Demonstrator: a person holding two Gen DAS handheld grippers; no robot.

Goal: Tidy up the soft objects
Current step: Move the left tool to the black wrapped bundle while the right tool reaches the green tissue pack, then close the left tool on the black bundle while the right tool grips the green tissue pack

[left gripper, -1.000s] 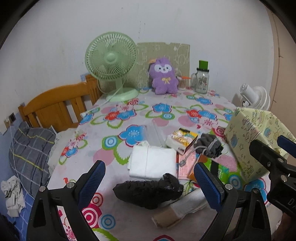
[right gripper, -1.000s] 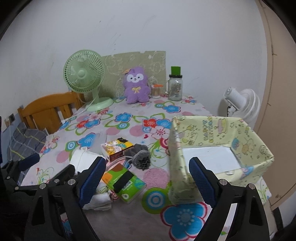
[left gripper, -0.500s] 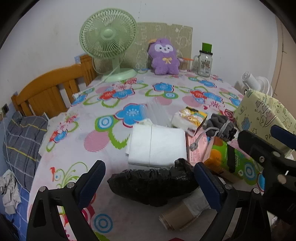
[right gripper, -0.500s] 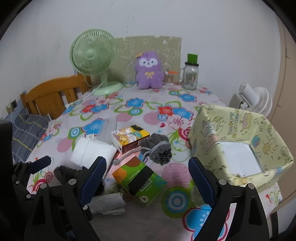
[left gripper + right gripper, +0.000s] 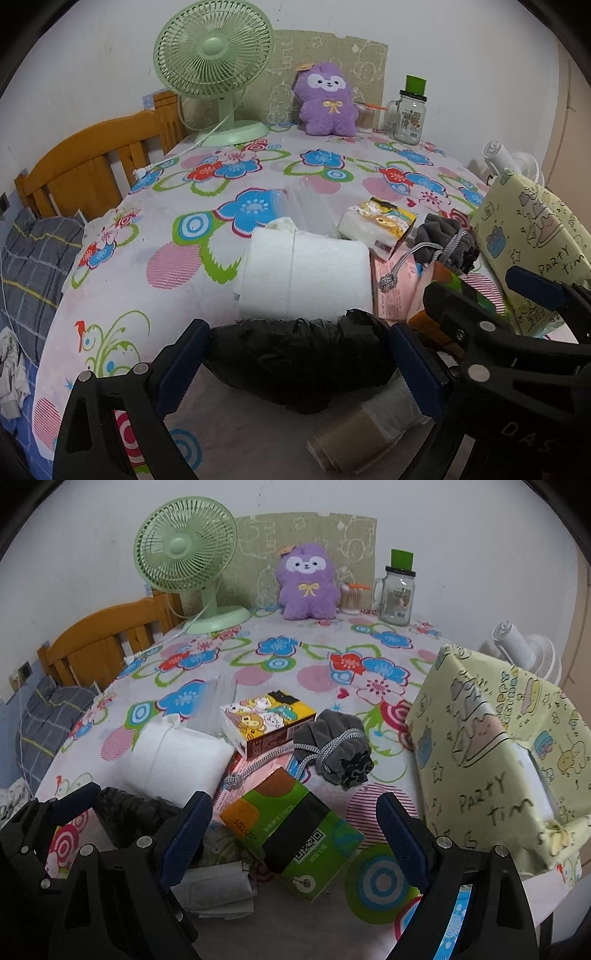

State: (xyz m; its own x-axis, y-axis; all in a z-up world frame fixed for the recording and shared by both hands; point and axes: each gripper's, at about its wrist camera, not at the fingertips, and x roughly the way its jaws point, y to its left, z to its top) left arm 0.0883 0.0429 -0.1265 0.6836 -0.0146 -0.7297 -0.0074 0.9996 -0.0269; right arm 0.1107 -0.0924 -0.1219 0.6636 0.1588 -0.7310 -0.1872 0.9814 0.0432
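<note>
Soft items: sat clustered on the flowered tablecloth (image 5: 177, 295), near edge.
Black bundle (image 5: 303, 362): crinkled glossy plastic, lumpy oblong, lay between the left pads at 6 o'clock in the left view.
White pack (image 5: 306, 277): smooth, pillow-shaped, just behind the bundle at 12 o'clock.
Grey pouch (image 5: 336, 749): velvety, gathered neck, braided cord, centre of the right view.
Green tissue pack (image 5: 295, 834): glossy rectangular wrap with a dark band, between the right pads.
Cartoon box (image 5: 266, 723): printed card, at 11 o'clock from the pouch.
Yellow box (image 5: 495, 768): paper-wrapped, open-topped, at 3 o'clock.
Plush (image 5: 308, 587): purple, fuzzy, far edge at 12 o'clock.
Left gripper (image 5: 301, 365): jaws wide apart, straddled the bundle; contact could not be told.
Right gripper (image 5: 293, 834): jaws wide apart, over the green pack, nothing clamped.
</note>
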